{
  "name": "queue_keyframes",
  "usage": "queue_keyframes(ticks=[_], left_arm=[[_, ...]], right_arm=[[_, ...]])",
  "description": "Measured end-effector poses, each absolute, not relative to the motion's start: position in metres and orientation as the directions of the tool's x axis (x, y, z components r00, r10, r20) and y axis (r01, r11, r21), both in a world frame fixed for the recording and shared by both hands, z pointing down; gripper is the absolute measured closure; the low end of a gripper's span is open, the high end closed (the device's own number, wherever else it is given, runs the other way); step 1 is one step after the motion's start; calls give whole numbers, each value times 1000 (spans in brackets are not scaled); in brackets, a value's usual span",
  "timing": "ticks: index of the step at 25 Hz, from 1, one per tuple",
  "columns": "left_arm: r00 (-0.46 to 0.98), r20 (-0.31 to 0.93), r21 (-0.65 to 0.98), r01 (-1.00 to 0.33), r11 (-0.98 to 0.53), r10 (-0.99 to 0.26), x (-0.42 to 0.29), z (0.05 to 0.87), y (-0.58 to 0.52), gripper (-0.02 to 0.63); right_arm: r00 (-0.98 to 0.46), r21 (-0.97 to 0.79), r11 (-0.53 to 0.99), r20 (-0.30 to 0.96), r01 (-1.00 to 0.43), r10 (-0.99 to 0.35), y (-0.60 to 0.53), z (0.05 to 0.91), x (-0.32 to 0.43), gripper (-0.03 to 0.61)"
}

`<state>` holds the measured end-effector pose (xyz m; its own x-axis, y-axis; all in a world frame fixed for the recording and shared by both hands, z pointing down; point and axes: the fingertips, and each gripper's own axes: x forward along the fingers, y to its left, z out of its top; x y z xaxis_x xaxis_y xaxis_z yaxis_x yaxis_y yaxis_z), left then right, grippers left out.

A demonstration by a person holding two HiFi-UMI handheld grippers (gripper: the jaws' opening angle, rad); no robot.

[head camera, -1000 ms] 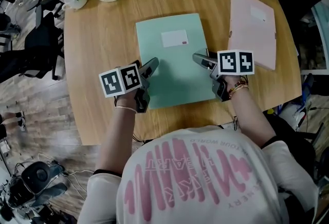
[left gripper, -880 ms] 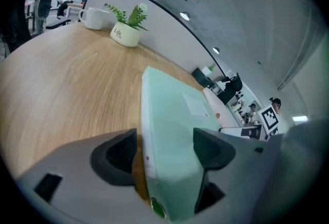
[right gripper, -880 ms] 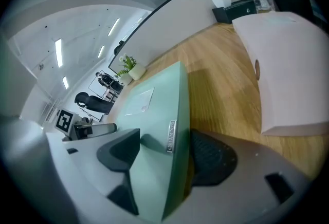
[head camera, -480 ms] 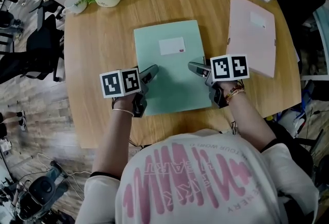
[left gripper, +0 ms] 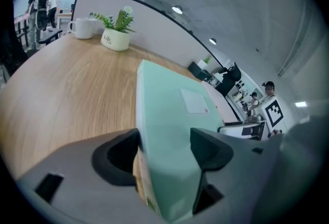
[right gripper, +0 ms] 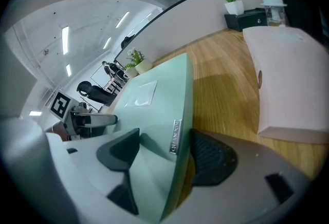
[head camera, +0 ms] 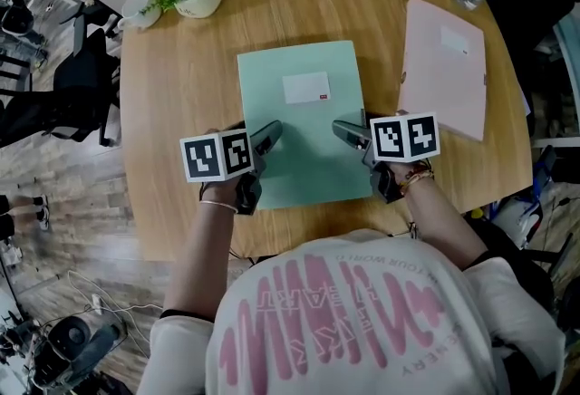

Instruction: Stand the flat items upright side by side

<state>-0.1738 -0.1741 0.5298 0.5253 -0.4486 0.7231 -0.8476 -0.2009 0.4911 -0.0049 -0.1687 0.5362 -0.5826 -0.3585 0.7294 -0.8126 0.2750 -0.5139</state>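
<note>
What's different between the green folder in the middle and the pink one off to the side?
The mint-green flat folder lies mid-way on the wooden table; the pale pink flat folder lies by its right edge. The green folder's side edges are clamped in the fingers of the left gripper, which have just been closing, and the right gripper; the pink folder is untouched. Both are rectangular and lie flat.

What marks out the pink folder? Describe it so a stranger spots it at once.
Find the round wooden table. On its right part in the head view, the pink folder lies flat, next to the mint-green folder in the middle. It alone is pale pink.
</note>
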Motion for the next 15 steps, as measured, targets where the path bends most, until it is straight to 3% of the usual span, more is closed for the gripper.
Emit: queue_keyframes(ticks=[15], left_arm=[[500,553,405,-860,-309,-667,-171,469,-215,290]], right_arm=[[-544,-359,421,667,-833,-509,-206,483,-7,241]])
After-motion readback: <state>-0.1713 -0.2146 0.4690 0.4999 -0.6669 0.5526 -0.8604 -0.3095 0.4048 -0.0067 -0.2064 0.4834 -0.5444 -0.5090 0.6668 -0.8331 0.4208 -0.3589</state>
